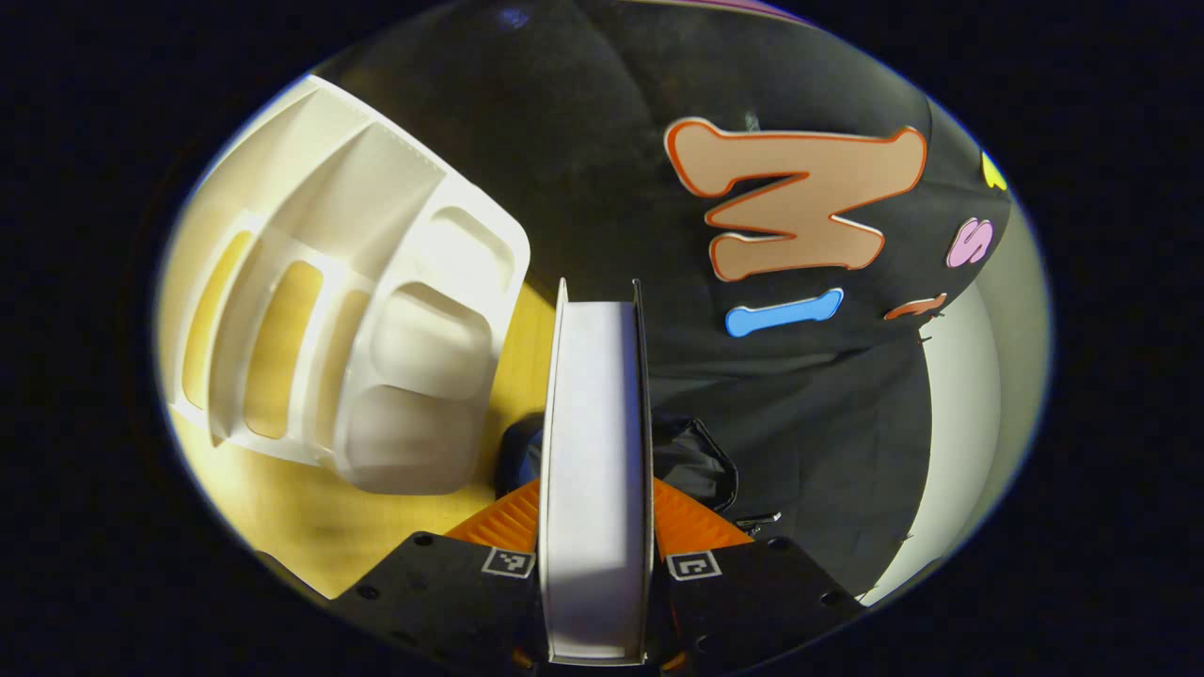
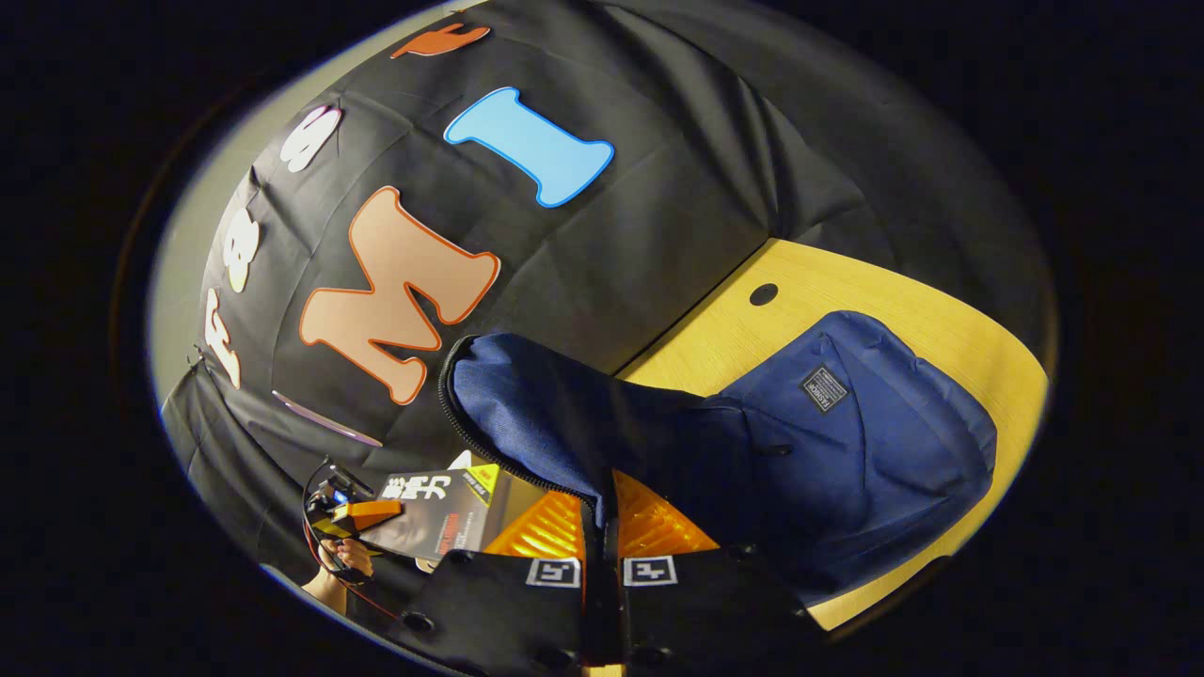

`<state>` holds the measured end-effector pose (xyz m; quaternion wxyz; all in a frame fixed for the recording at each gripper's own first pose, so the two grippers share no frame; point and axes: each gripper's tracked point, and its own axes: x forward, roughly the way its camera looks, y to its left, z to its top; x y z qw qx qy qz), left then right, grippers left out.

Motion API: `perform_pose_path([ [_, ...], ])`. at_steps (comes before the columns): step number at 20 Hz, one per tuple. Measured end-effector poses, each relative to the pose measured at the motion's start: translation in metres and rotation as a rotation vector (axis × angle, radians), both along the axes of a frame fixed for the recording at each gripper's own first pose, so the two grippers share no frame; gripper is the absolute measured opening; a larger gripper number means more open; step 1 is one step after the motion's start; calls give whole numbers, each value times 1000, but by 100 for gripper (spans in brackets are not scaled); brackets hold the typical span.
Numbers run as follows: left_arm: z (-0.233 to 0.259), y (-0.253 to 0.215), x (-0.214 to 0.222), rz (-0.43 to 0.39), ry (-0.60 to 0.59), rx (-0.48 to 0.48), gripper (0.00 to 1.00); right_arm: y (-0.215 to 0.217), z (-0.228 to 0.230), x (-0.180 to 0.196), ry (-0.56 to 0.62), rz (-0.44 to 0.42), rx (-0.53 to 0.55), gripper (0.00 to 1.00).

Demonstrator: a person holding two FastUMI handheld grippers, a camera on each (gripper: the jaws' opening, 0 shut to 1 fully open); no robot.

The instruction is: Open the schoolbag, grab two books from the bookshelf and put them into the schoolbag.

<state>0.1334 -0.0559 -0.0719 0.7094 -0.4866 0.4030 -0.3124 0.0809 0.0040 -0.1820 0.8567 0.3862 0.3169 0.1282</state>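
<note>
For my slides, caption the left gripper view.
Left tongs clamp a book edge-on, beside the white bookshelf.

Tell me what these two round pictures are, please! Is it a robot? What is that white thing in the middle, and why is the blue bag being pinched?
It is not a robot. A person holds a pinching tool in each hand, and a little camera rides on each tool, looking along its two fingers.

The left gripper view comes from the left tool. It is squeezing a book, seen edge-on, so you see the white pages. Beside it a white bookshelf stands on the yellow wooden table.

The right gripper view comes from the right tool. It pinches the open flap of the blue schoolbag, which lies on the table. Far off at the lower left you can see the left tool with the book's dark cover.

So one book is on its way to the bag.
</note>
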Motion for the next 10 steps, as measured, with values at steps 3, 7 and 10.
perform_pose_path([
  [3,-15,-38,-2,-47,16,21,36,-1,2,-1,-3,-8,11,3],
  [7,-26,-84,-5,-112,38,34,37,-3,2,-2,-5,-12,22,3],
  [10,-33,-109,-6,-142,56,45,37,-4,3,-3,-8,-16,33,3],
])
